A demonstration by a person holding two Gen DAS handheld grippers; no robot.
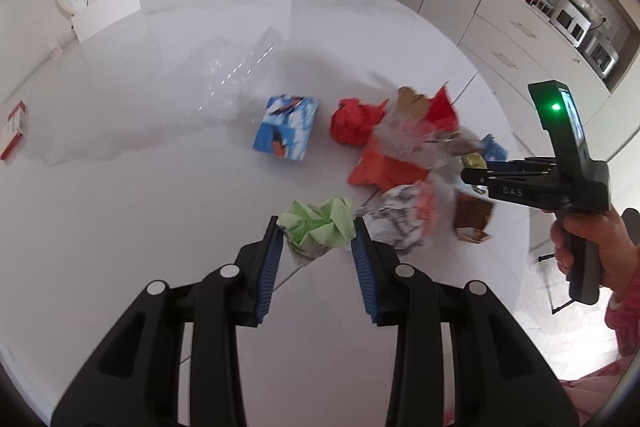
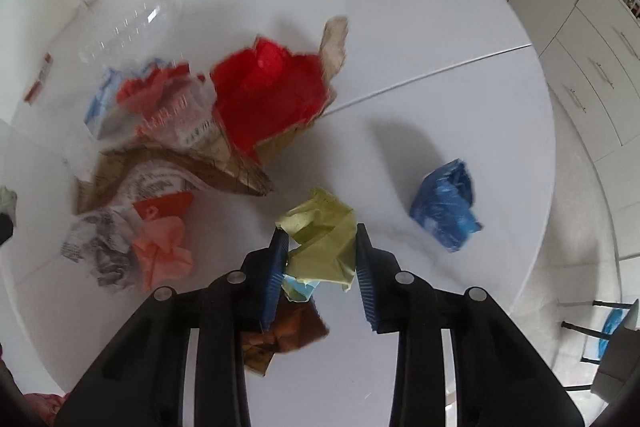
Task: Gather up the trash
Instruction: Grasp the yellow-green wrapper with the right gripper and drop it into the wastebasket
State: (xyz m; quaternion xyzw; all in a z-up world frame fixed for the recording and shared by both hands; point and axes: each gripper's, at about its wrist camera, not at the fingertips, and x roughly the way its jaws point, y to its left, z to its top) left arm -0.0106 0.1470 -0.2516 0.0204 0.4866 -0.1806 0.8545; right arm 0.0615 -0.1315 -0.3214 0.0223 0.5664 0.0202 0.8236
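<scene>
Fingers of the left gripper (image 1: 316,239) are spread, and the light green paper ball (image 1: 318,231) sits between their tips; whether the pads touch it I cannot tell. The right gripper (image 2: 320,247) is also spread, around an olive-yellow crumpled paper (image 2: 324,243), and nothing is pinched yet.

I take the red paper heap (image 2: 268,95) as landmark. The green ball lies on the near side of it, just beside a crumpled newspaper ball (image 1: 396,223). The olive paper lies nearer the right gripper than the heap, partly over a brown wrapper (image 2: 286,339) and a light blue scrap (image 2: 298,287). A blue bag (image 2: 446,205) is well apart from the heap, toward the edge of the white table (image 2: 420,27).

Risks, in my judgement: the left jaws may catch the newspaper too, or the soft ball may slip out. The right jaws may drag the scraps below and drop them, because such paper gives little grip.
</scene>
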